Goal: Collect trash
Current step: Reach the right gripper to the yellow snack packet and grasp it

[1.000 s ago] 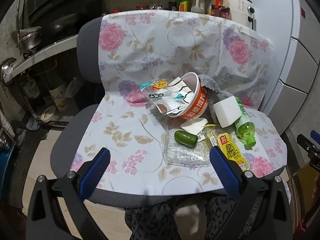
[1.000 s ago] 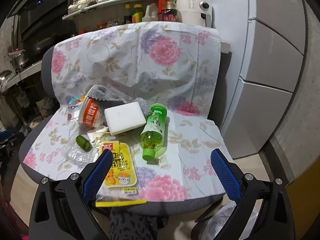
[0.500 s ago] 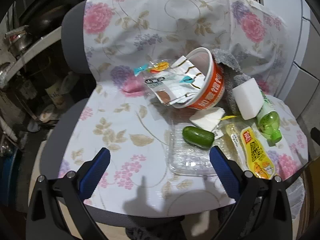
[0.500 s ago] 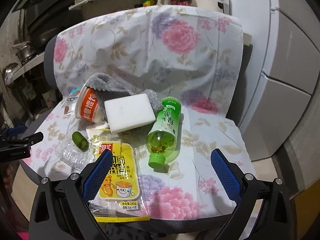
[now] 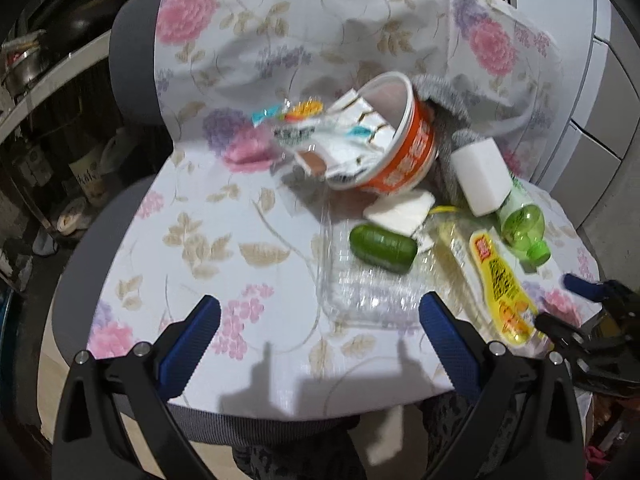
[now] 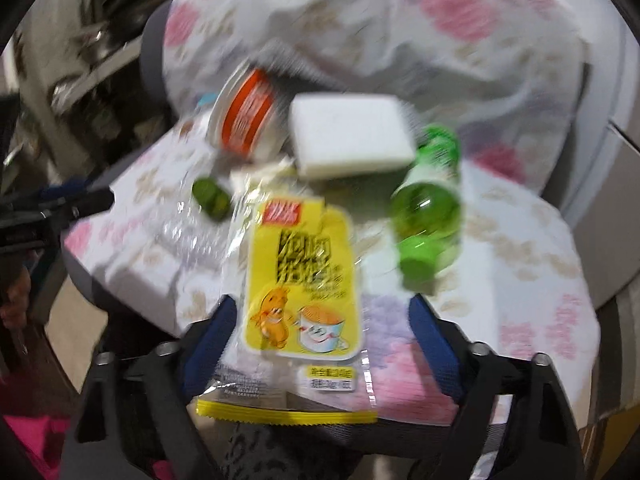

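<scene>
Trash lies on a chair seat under a floral cloth [image 5: 208,240]. My right gripper [image 6: 323,304] hovers at the seat's front edge, its jaws closing with the yellow snack packet [image 6: 304,272] between them; the right pad stands clear of it. Behind the packet lie a green bottle [image 6: 428,208], a white block [image 6: 348,136] and an orange noodle cup [image 6: 248,116]. My left gripper [image 5: 320,308] is open over the near rim of a clear plastic tray [image 5: 360,292] that bears a small green capsule-shaped thing [image 5: 380,246]. Wrappers [image 5: 320,136] spill from the cup [image 5: 400,152].
A grey cloth [image 5: 444,92] sits behind the cup, with a folded white tissue [image 5: 400,210] in front of it. Dark shelves with pots [image 5: 24,64] stand to the left and a white cabinet [image 5: 608,112] to the right. A person's patterned trousers [image 5: 296,452] show below the seat.
Both grippers have come down closer to the seat. The right one has swung over the yellow packet and its jaws have narrowed around it. The left one now stands by the clear tray.
</scene>
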Demonstrator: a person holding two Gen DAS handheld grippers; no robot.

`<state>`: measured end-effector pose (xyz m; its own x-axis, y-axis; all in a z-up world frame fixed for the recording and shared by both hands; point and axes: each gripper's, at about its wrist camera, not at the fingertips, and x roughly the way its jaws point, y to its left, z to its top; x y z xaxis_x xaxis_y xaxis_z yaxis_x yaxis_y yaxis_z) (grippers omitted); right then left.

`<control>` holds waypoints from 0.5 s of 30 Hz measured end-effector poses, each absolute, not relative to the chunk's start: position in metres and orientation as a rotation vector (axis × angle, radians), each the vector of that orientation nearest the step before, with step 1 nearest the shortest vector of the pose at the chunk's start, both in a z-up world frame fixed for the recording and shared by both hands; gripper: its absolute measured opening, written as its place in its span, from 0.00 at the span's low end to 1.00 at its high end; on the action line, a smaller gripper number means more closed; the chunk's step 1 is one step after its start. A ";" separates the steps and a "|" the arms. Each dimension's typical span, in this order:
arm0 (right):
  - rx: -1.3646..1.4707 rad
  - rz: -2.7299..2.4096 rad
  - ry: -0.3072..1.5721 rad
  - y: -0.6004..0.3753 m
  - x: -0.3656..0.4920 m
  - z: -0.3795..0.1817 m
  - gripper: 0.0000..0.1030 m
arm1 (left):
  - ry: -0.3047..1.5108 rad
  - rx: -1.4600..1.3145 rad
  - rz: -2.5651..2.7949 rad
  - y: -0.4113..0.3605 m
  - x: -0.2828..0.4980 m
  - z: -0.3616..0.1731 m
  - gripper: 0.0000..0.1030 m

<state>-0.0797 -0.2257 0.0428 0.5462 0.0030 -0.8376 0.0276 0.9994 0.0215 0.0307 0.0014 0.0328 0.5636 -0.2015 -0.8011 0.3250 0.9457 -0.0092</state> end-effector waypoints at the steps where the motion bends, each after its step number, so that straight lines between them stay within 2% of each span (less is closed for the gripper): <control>1: 0.044 -0.016 0.992 -0.226 -0.077 0.039 0.66 | 0.930 0.142 -0.312 0.004 0.031 0.030 0.94; 6: 0.105 0.002 1.000 -0.236 -0.066 0.021 0.70 | 0.946 0.128 -0.321 0.010 0.030 0.021 0.94; 8: 0.110 0.026 1.007 -0.232 -0.062 0.011 0.81 | 0.949 0.119 -0.329 0.010 0.030 0.019 0.94; 10: 0.054 0.040 0.984 -0.223 -0.060 0.004 0.86 | 0.950 0.120 -0.334 0.008 0.029 0.018 0.94; 15: 0.032 0.083 0.943 -0.213 -0.055 0.000 0.88 | 0.952 0.133 -0.340 0.004 0.025 0.017 0.94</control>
